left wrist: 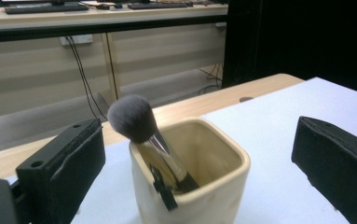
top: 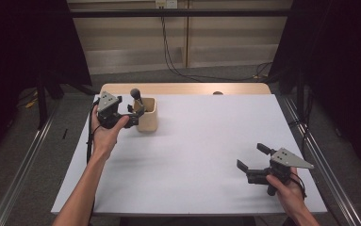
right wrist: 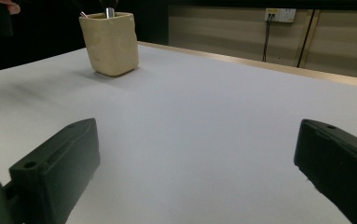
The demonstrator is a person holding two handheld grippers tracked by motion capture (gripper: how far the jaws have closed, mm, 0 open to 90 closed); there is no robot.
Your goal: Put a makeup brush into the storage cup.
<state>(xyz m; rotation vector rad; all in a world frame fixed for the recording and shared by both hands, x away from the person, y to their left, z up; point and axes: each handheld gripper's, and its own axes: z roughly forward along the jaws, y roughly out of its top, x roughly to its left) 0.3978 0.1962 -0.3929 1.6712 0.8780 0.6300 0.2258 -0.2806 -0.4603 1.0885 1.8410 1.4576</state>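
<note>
Makeup brush [left wrist: 132, 119]: stands inside the cream square cup [left wrist: 213, 186], dark rounded bristle head up and leaning toward the upper left of the left gripper view, metal ferrule resting against the cup's inner wall. A second, flat black item sits against the cup's near rim; cannot tell what it is. In the high view the brush [top: 136, 93] pokes out of the cup [top: 149, 120] in the upper left of the frame, near the far left part of the white table [top: 201, 141].

Left gripper [top: 132, 114]: held in the person's left hand [top: 103, 134], just beside the cup's left side. In the left gripper view the two black jaws stand wide apart, one at each lower corner, with the cup between them; neither jaw touches the cup or the brush.

Right gripper [top: 252, 156]: lower right of the high view, held in the right hand [top: 289, 188], low over the table, well apart from the cup. Jaws wide, nothing between them. In the right gripper view the cup [right wrist: 111, 44] sits at upper left, far off.

Background: wooden table edge beyond the white surface, wall socket with cables [top: 166, 42] at top centre.
</note>
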